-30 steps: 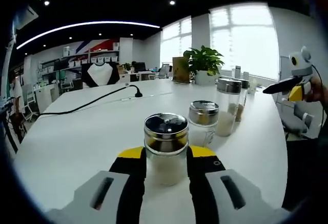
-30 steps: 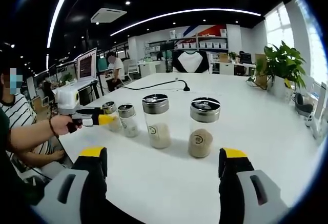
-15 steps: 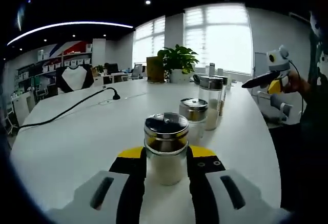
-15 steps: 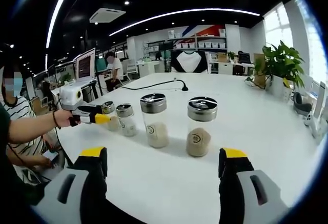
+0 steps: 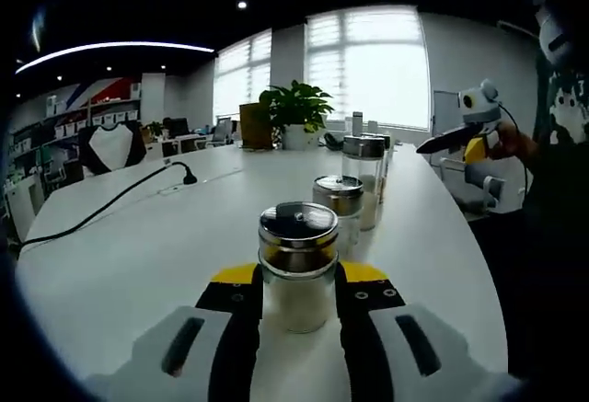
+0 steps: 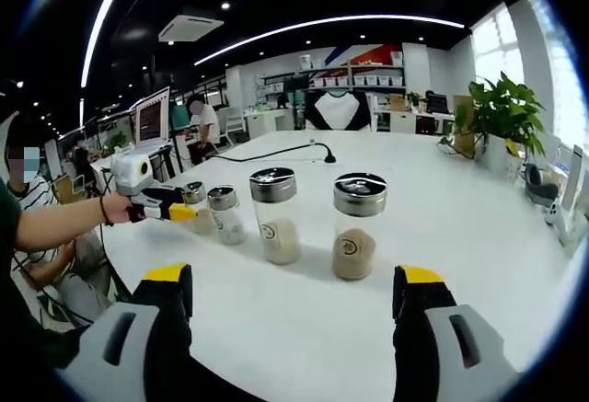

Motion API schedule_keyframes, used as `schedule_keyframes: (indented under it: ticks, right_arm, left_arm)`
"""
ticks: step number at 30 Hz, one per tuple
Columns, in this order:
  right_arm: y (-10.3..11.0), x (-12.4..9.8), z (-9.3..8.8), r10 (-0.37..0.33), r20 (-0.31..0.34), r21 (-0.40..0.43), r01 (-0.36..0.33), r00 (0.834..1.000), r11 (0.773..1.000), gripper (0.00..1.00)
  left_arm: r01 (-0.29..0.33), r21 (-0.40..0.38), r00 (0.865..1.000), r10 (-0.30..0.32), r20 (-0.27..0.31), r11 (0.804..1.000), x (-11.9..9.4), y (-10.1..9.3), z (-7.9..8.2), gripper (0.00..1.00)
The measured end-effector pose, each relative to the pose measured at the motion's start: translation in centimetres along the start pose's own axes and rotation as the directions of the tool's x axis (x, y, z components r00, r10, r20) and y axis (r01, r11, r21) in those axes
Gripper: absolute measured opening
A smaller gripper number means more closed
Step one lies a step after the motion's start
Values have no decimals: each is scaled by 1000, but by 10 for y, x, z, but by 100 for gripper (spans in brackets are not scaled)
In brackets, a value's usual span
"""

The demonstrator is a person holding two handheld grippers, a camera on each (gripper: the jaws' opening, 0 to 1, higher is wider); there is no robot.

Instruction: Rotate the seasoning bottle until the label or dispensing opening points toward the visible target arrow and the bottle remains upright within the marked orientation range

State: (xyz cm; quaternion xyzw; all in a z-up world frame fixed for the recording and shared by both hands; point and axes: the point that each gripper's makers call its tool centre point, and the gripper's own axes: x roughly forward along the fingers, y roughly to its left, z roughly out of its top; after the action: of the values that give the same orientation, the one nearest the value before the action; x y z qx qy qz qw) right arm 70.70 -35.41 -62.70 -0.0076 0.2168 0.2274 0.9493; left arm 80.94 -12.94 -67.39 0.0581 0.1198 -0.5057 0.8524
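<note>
Four seasoning bottles on one white table (image 6: 479,227): two short (image 6: 196,207) (image 6: 226,215), two tall (image 6: 275,215) (image 6: 357,225). Two grippers (image 5: 296,303) (image 6: 293,303), one potted plant (image 6: 504,117), one black cable (image 5: 110,201).

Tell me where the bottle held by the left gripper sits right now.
In the left gripper view, the seasoning bottle stands upright on the white table, clamped between the left gripper jaws, nearest of the jar row.

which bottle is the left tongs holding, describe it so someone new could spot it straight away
On the big white table four glass seasoning bottles stand in a row. Go to the end of the row nearest the person's arm, where the left tongs close on the end bottle. It is short with a shiny metal cap and pale contents, unlike the two tall bottles at the other end, and the only one clamped between jaws.
</note>
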Motion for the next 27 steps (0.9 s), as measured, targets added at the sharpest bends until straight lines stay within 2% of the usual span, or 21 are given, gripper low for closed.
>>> schedule_keyframes:
  ticks: [2, 3, 4, 5, 8, 11, 12, 14, 15, 17, 20, 21, 22, 23, 24, 25, 27]
  right_arm:
    - [1, 0, 0, 4, -1, 0, -4, 1000, 1000, 92]
    - [1, 1, -1, 8, -3, 1, -8, 1000, 1000, 92]
    - [1, 0, -1, 7, -4, -1, -7, 1000, 1000, 92]
    - [0, 0, -1, 5, -5, -2, -5, 1000, 1000, 92]
    - [-2, -1, -3, -1, -8, 5, 1, 1000, 1000, 92]
    - [-5, -1, -3, -8, -10, 8, 8, 1000, 1000, 92]
    - [-6, -2, -3, -10, -10, 8, 10, 1000, 1000, 92]
    - [-6, -2, -4, -12, -11, 10, 12, 1000, 1000, 92]
    - [-7, -2, -4, -13, -11, 12, 13, 1000, 1000, 92]
    - [-8, -1, -4, -13, -12, 14, 13, 1000, 1000, 92]
    - [-7, 0, -4, -9, -11, 16, 9, 1000, 1000, 92]
    - [-7, 1, -4, -8, -11, 16, 8, 1000, 1000, 92]
    - [-6, 1, -3, -6, -11, 17, 6, 1000, 1000, 92]
    - [-6, 1, -3, -5, -10, 16, 5, 1000, 1000, 92]
    - [-5, 1, -4, -3, -12, 15, 3, 1000, 1000, 92]
    - [-5, 1, -4, -3, -13, 15, 3, 1000, 1000, 92]
    - [-5, 1, -4, -2, -13, 17, 3, 1000, 1000, 92]
  left_arm:
    - [8, -17, 1000, -8, 2, 1000, 0, 0, 0, 33]
    - [-4, -59, 1000, 4, 1, 998, 1, 0, 1, 34]
    - [-4, -37, 1000, 3, -6, 999, 1, -3, 3, 36]
    - [-20, 28, 1000, 21, -10, 999, 0, -1, 4, 43]
    - [-73, -2, 997, 73, -39, 997, -1, 2, -1, 59]
    - [-121, -46, 993, 120, -24, 992, -4, 1, -1, 59]
    - [-162, -59, 987, 162, -14, 985, -7, 3, 1, 59]
    - [-191, -62, 982, 191, -1, 980, -10, 0, 3, 60]
    - [-242, -72, 970, 243, 1, 967, -13, 3, 3, 59]
    - [-288, -94, 957, 290, 7, 953, -16, 1, 4, 59]
    - [-382, -120, 923, 385, 5, 916, -22, 4, 3, 58]
    - [-418, -125, 907, 422, 4, 900, -23, 5, 2, 58]
    - [-432, -128, 900, 436, 5, 893, -24, 3, 2, 58]
    - [-458, -139, 887, 462, 0, 878, -24, 3, 1, 57]
    - [-457, -132, 888, 460, -2, 880, -22, 1, 1, 57]
    - [-470, -126, 881, 474, -3, 873, -22, 0, 1, 57]
    - [-522, -134, 851, 526, -8, 842, -22, 3, 1, 55]
